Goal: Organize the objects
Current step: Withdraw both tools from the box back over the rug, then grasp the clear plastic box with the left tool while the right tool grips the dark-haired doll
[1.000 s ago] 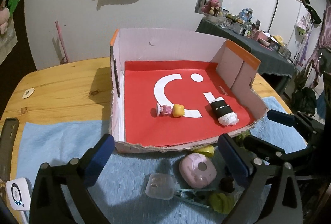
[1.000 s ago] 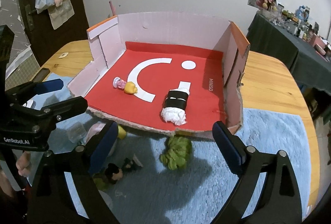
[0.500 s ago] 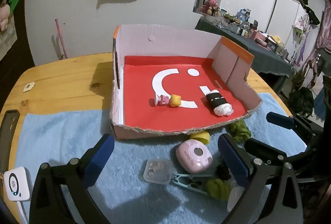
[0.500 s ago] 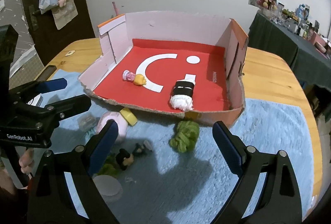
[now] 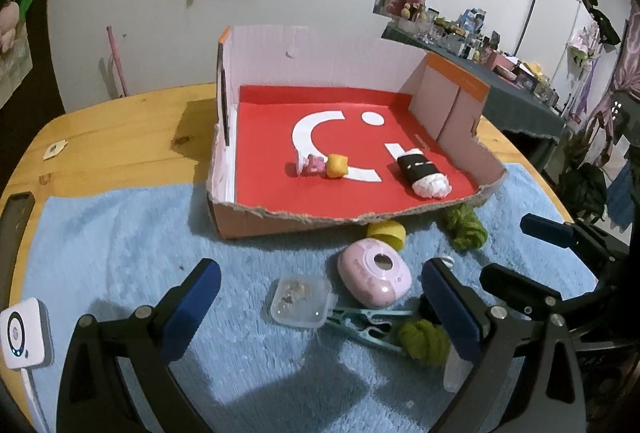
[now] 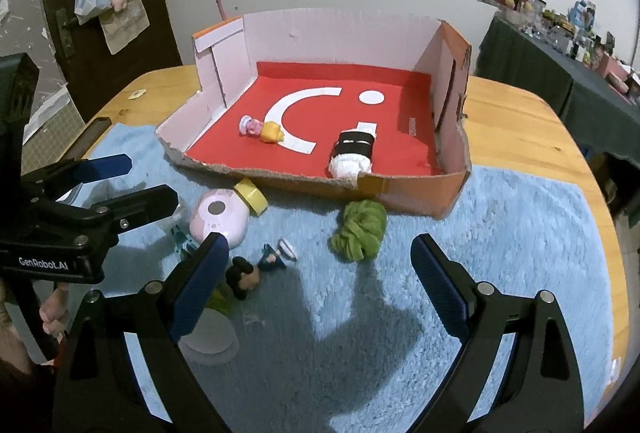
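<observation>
A cardboard box [image 5: 280, 223] [image 6: 416, 203] with a red floor holds a small pink-and-yellow figure [image 5: 325, 165] [image 6: 260, 130] and a black-and-white roll [image 5: 424, 175] [image 6: 353, 153]. On the blue mat before it lie a pink round case [image 5: 374, 277] [image 6: 218, 219], a yellow cap [image 5: 387, 233] [image 6: 251, 196], a green yarn ball [image 5: 466, 227] [image 6: 358, 229], a clear lidded tub [image 5: 302, 301], a teal clothespin [image 5: 364, 325], a second green ball [image 5: 424, 341] and a dark-haired figurine [image 6: 256, 269]. My left gripper [image 5: 320, 307] [image 6: 128, 181] is open above the tub. My right gripper [image 6: 320, 287] [image 5: 520, 245] is open near the figurine.
A white gadget [image 5: 26, 337] lies on the mat's left edge and a dark phone [image 5: 14, 221] beside it. A white lid [image 6: 208, 337] sits under the right gripper's left finger. The wooden table [image 5: 120, 137] extends behind; a cluttered dark table [image 6: 560, 73] stands at right.
Both grippers have drawn back from the box toward the near mat, so the loose items now sit further up in view. Both stay open; nothing has been picked up.
</observation>
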{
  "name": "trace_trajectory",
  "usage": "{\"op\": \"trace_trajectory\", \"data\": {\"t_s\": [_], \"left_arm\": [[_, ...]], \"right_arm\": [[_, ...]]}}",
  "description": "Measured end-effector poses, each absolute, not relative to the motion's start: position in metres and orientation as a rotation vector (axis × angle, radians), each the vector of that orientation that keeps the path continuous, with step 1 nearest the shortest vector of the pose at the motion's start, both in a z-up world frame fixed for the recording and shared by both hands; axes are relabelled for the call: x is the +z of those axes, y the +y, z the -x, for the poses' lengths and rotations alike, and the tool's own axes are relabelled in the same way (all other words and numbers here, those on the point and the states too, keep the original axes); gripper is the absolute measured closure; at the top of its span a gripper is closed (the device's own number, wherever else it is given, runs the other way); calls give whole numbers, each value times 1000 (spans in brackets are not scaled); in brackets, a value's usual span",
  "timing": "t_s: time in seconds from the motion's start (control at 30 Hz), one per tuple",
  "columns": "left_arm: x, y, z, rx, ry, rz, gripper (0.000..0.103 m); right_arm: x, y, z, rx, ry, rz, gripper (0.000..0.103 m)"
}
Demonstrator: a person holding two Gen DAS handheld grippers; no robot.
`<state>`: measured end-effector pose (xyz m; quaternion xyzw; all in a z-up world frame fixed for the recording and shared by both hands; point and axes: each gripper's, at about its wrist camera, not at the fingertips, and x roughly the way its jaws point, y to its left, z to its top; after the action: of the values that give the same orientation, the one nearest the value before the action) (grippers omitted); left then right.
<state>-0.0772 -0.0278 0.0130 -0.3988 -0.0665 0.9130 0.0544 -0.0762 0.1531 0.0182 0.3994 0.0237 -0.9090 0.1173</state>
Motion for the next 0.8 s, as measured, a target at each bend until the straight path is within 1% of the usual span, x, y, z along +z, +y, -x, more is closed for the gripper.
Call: {"op": "trace_trajectory", "data": {"t_s": [0.47, 0.8], "left_arm": [[-4, -31, 72, 2761, -213, 1262, 1], [-11, -36, 70, 2772, -209, 1276, 1]], "right_arm": [[5, 152, 73, -2639, 67, -1202, 10], [-6, 144, 71, -2613, 104, -1219, 10]]}}
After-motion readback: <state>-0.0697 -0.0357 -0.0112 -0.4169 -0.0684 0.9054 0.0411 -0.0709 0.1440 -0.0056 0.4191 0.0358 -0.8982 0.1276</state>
